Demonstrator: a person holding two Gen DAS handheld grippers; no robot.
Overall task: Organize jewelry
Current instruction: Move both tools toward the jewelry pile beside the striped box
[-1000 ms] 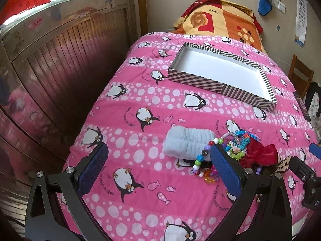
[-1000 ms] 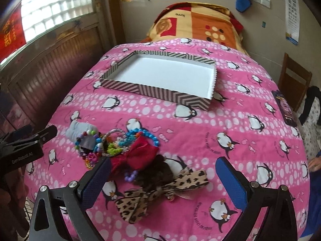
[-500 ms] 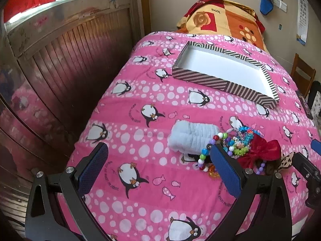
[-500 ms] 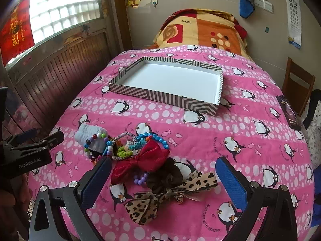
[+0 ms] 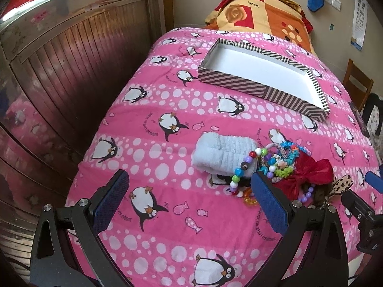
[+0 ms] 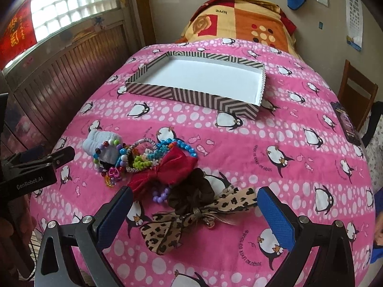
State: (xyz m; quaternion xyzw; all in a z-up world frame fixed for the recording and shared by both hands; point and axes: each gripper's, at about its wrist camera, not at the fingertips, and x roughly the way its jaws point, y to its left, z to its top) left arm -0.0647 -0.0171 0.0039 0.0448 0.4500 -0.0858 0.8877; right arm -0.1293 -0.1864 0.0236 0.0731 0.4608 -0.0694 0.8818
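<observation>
Soft daylight enters through the glass-block window (image 6: 71,7), blown out white; fisheye edges bend and darken; focus sharp.

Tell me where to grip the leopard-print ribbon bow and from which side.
Grip the leopard-print ribbon bow at its cinched centre knot, coming from above with the right gripper. The wings lie flat and floppy; the knot looks the firmest part, though the dark brown scrunchie touches it.

Both wrist views look along the bed (image 5: 167,110) toward the striped box (image 6: 191,95); left sits further left.
</observation>
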